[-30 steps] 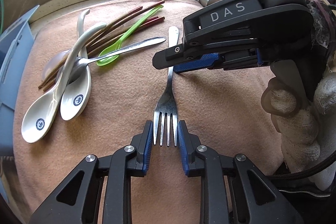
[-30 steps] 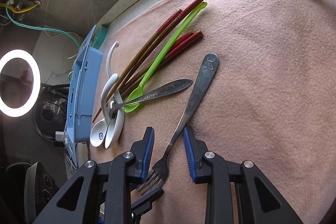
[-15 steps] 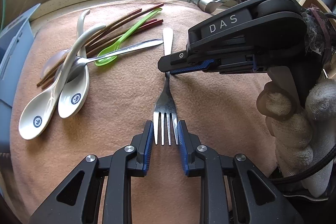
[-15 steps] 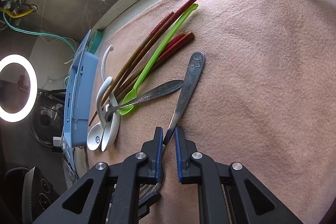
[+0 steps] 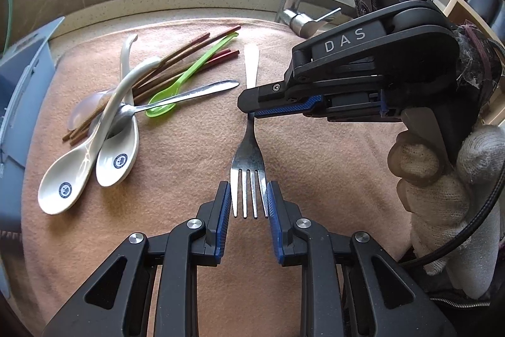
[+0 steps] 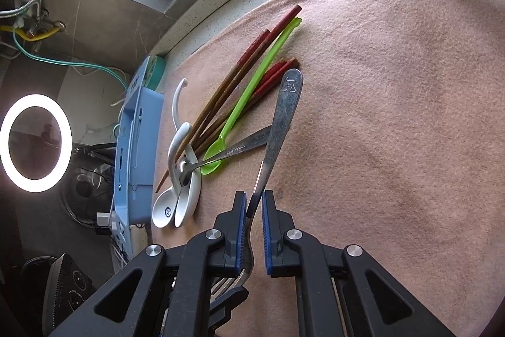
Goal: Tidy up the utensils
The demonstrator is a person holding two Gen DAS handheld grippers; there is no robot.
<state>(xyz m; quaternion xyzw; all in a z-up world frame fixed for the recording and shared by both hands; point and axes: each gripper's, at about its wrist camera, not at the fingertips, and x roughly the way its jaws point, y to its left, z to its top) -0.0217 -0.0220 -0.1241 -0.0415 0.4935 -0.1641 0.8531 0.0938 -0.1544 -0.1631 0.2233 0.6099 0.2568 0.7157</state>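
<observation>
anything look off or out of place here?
Mostly the pile at left: the chopsticks, green spoon, metal spoon and two white ceramic spoons lie crossed over each other. Also, both grippers hold the one fork: left gripper at the tines, right gripper on the handle.

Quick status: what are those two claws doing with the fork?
Left gripper clamps fork tines. Right gripper shut on its handle. Nothing blocking; spoons and chopsticks lie apart.
</observation>
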